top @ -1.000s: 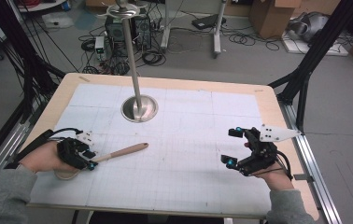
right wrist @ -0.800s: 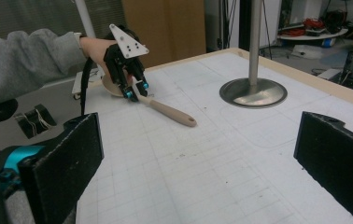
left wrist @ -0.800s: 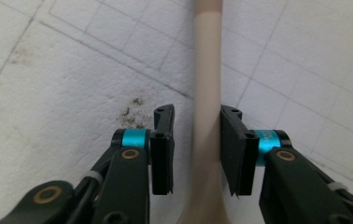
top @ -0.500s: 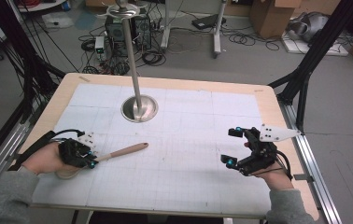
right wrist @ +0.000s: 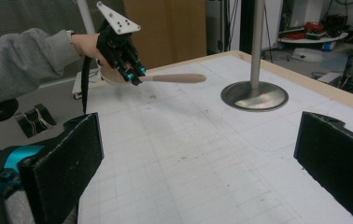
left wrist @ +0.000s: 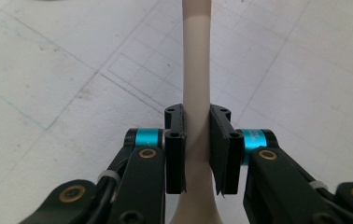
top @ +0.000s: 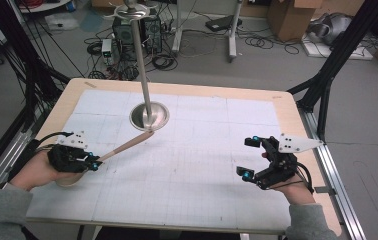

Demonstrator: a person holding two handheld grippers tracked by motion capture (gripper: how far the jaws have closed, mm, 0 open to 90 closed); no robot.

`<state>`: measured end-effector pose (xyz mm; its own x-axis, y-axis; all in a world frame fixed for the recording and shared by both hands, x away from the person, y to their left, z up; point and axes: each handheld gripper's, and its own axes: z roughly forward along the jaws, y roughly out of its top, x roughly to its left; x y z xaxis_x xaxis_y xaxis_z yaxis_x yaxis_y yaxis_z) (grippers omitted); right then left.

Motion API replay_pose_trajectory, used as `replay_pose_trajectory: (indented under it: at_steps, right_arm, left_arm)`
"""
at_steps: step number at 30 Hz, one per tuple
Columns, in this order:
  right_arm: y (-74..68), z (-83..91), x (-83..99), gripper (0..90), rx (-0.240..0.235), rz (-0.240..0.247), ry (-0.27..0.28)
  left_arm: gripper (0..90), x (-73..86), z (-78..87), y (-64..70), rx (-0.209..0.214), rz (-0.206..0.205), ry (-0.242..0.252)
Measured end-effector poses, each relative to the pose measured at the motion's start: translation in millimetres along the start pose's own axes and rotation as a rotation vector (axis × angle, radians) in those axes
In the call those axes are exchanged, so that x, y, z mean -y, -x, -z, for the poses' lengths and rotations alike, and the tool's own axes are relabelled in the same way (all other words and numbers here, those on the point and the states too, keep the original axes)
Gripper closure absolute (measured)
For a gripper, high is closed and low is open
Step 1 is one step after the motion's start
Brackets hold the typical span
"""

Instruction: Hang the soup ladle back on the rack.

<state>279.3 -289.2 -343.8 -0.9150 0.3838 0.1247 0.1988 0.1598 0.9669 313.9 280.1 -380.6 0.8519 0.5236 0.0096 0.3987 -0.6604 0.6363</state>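
Since the frame a second before, I had lifted and swung the pale wooden spoon, so its long handle no longer lay flat pointing right but slanted up toward the round polished-steel base of the upright metal pole, its tip just beside the base's near rim. My left gripper was clamped on the spoon's handle near the bowl end; in the left gripper view the two black pads pressed the handle from both sides. In the right gripper view the spoon hung clear above the tabletop.

My right gripper rested near the table's right edge, well apart from the spoon, its jaws spread wide with nothing between them.

Everything sat on a white gridded mat that covered a light wooden tabletop with rounded corners. Black frame struts rose at both sides of the table. Beyond it the grey floor held tangled cables, a computer case and brown cardboard boxes.
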Motion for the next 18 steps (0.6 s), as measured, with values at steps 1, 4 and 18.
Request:
replay_pose_trajectory:
  at_steps: [1, 4, 18]
  right_arm:
    - [0.0, 0.0, 0.0, 0.0, 0.0, 0.0, 0.0]
    - [-1.5, -0.1, -1.6, 0.0, -0.001, 0.007, 0.002]
    - [0.5, -1.2, 0.0, 0.1, 0.006, -0.004, 0.002]
  left_arm:
    - [77.0, 0.0, 0.0, 0.0, 0.0, 0.0, 0.0]
    - [77.1, 0.2, 2.7, 0.0, -0.026, 0.012, 0.014]
    - [77.1, -3.0, 15.9, -5.1, -0.096, 0.106, 0.123]
